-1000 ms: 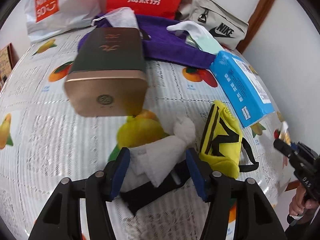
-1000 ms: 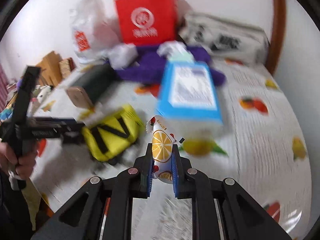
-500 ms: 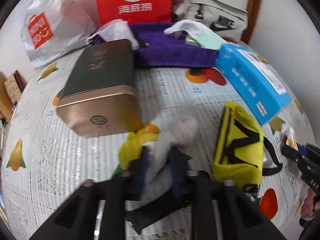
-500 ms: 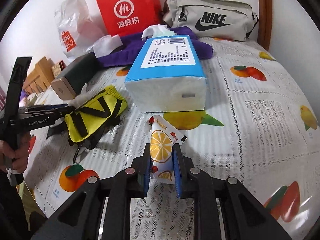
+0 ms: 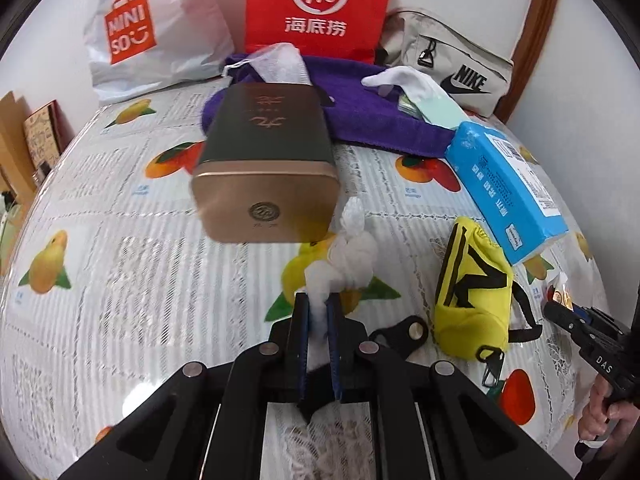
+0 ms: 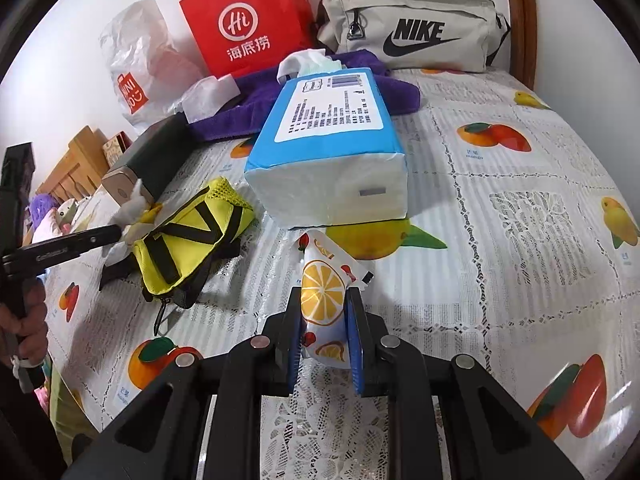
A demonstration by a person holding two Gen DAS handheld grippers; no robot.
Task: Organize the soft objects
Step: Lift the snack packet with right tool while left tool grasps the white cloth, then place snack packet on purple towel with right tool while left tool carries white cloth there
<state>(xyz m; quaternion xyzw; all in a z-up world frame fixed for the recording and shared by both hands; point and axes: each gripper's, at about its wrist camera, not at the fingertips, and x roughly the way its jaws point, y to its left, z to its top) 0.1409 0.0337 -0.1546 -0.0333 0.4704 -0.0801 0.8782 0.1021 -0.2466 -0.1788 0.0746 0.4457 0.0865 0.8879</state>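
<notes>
My left gripper is shut on a white fluffy soft item with a black strap, just in front of the bronze-ended dark tin. My right gripper is shut on a small orange-slice printed packet, held over the fruit-print tablecloth just in front of the blue tissue pack. A yellow pouch with black straps lies left of it; it also shows in the left wrist view. The right gripper shows at the right edge of the left wrist view.
At the back stand a red paper bag, a white Miniso bag, a grey Nike pouch and a purple towel with white tissues on it. Wooden furniture lies beyond the table's left edge.
My left gripper has closed on the white soft item, which was lying between its open fingers a second ago. My right gripper, holding the packet, has drawn back a little from the tissue pack.
</notes>
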